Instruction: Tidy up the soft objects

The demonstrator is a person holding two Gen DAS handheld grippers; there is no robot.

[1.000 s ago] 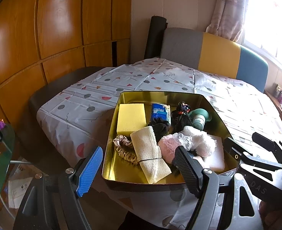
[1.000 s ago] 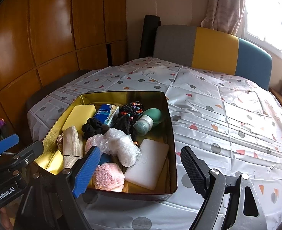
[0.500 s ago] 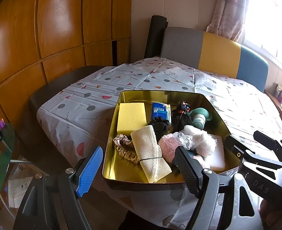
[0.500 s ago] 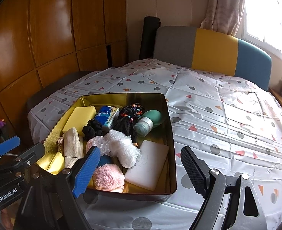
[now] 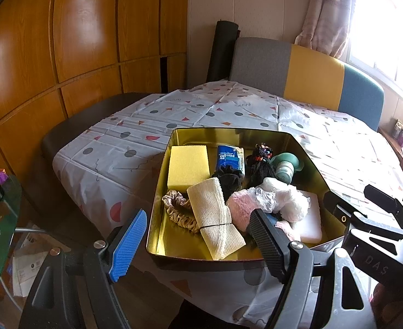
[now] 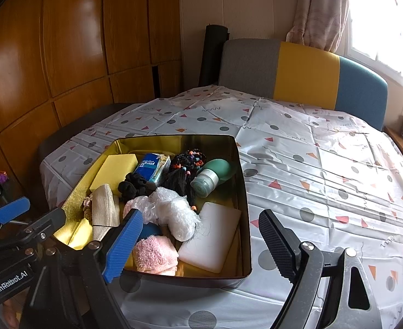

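Gold-lined tin (image 6: 240, 192) holds every soft thing we see, the tablecloth (image 6: 325, 164) around it bare, so we cannot place the stage; both grippers (image 5: 196, 242) (image 6: 201, 242) gape wide, holding nothing.

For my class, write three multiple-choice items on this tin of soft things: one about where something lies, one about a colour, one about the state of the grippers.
1. Where in the gold tin does the yellow sponge lie?
A. far left corner
B. near right corner
C. outside on the cloth

2. What colour is the squeeze bottle?
A. red
B. green
C. orange

3. How do the left gripper and right gripper stand?
A. both open and empty
B. both shut on the white foam pad
C. one holds the sponge

Answers:
1 A, the sponge sits against the far left walls.
2 B, its body and cap are green.
3 A, each pair of fingers is spread wide with nothing between.
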